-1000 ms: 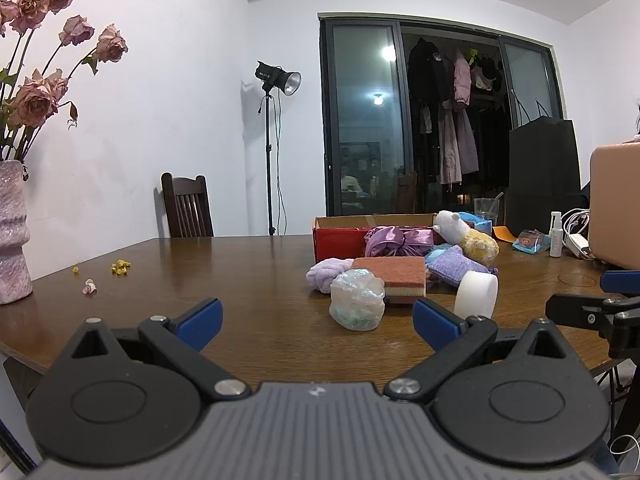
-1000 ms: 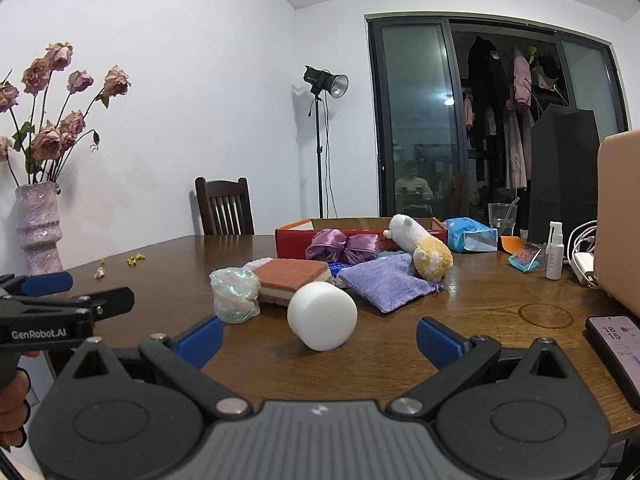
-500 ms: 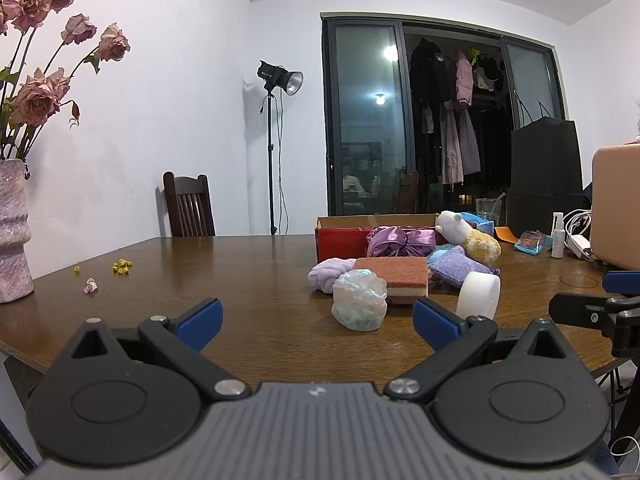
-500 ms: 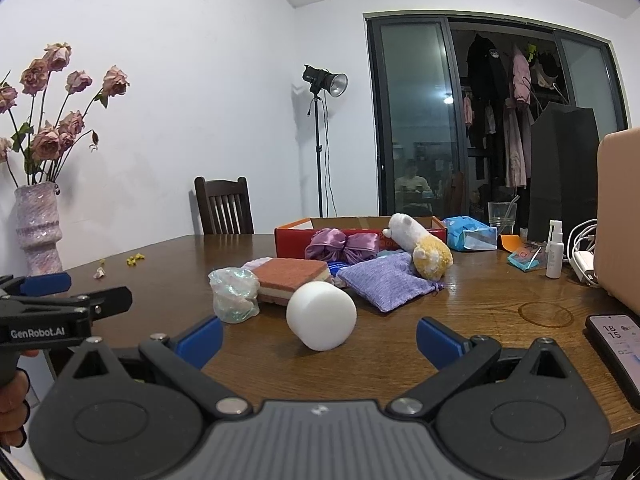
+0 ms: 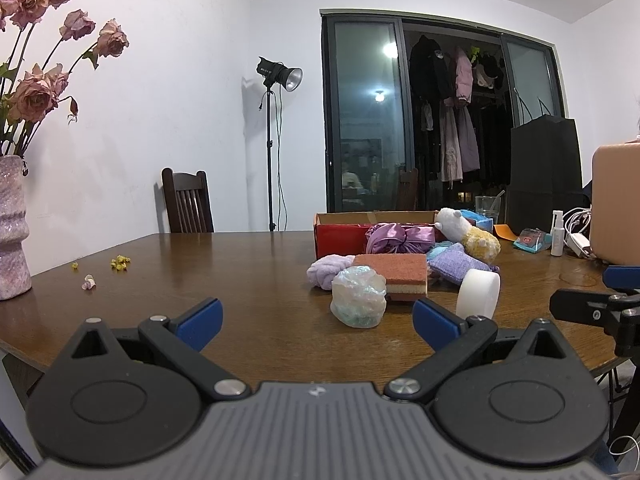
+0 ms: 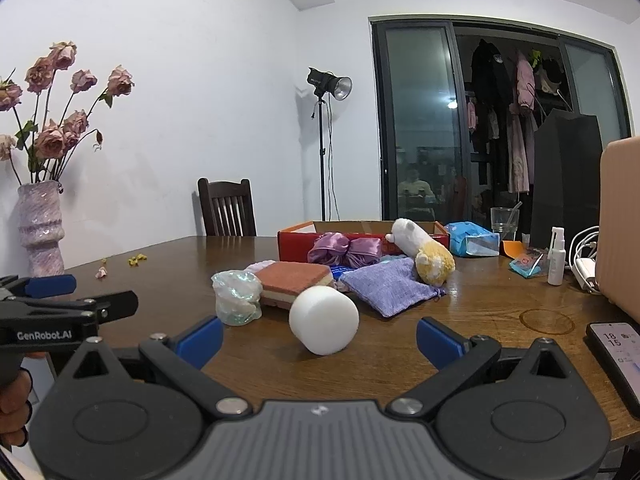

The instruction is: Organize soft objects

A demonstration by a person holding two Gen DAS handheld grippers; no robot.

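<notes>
Soft objects lie in a cluster on the wooden table (image 5: 240, 280) before a red cardboard box (image 5: 340, 232): a white foam cylinder (image 6: 324, 320), a crinkled translucent ball (image 5: 359, 297), an orange sponge (image 5: 394, 276), a lilac fluffy item (image 5: 324, 272), a purple pouch (image 6: 390, 284), a purple satin bundle (image 6: 346, 250) and a white-yellow plush toy (image 6: 424, 250). My left gripper (image 5: 316, 320) is open and empty, short of the ball. My right gripper (image 6: 320, 338) is open and empty, with the foam cylinder just ahead between its fingers.
A pink vase (image 6: 40, 228) with dried roses stands at the table's left edge, loose petals (image 5: 120, 262) nearby. At the right are a phone (image 6: 618, 348), a spray bottle (image 6: 557, 256), cables, packets and a tan case (image 6: 620, 220). A chair (image 5: 187, 200) stands behind.
Both grippers have crept slightly forward toward the cluster. Nothing on the table has moved.
</notes>
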